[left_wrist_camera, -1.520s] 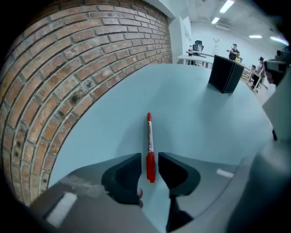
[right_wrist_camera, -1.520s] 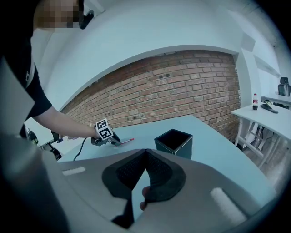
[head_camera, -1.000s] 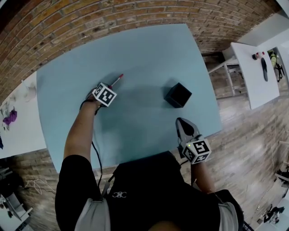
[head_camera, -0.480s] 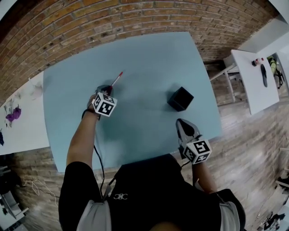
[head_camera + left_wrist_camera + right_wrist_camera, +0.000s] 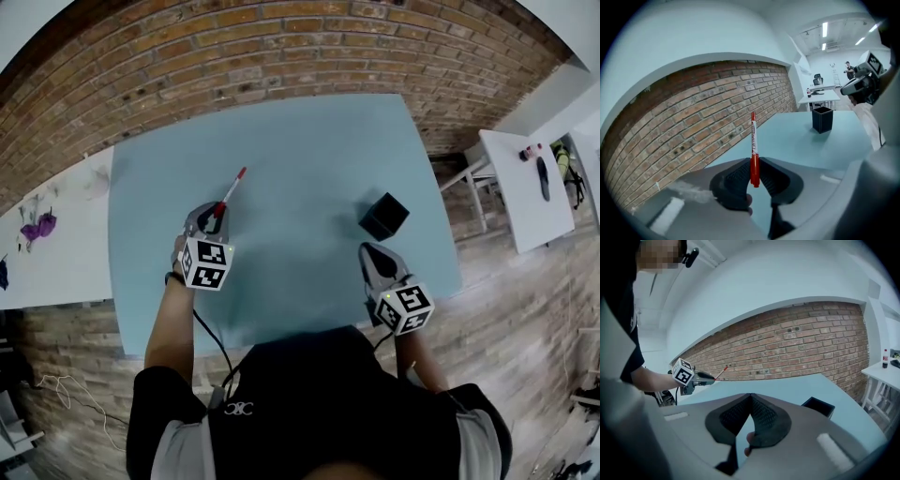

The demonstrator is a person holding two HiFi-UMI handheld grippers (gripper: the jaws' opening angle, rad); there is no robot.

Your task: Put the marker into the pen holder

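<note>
Blue table (image 5: 309, 141), pen holder (image 5: 383, 216) — brick wall (image 5: 234, 52)

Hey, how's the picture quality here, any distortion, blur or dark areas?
Head view: fisheye bows the blue table and the brick wall. Left gripper view: red marker sharp, corners vignetted black. Right gripper view: mosaic patch top left, same dark corners.

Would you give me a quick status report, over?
Left gripper shut on marker, jaws just opened slightly, marker above table. Right gripper shut, empty. Pen holder unobstructed.
</note>
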